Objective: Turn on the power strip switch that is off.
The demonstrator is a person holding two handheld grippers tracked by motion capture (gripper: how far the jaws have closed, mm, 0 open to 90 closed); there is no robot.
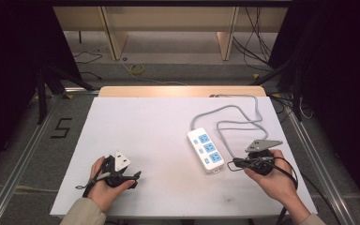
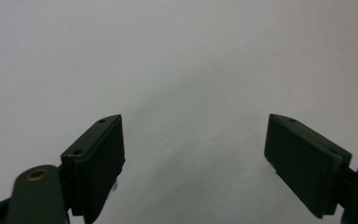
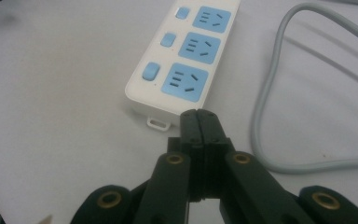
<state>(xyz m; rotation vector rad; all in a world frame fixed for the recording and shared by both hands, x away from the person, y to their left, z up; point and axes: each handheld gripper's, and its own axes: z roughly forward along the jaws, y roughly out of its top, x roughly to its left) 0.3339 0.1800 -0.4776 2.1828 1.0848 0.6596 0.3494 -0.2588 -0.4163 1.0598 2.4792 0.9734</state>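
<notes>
power strip [image 1: 206, 149] lies lengthwise, cord end away

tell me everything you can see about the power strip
The power strip is a white, plastic-looking bar with rounded corners, lying flat on the white table, right of centre. Its top carries three light-blue sockets, each with a small blue switch beside it. A small hanging tab juts from the near end. A grey cable leaves the far end and loops over the table. The right gripper, jaws shut, points at the near end; contact is unclear.
</notes>
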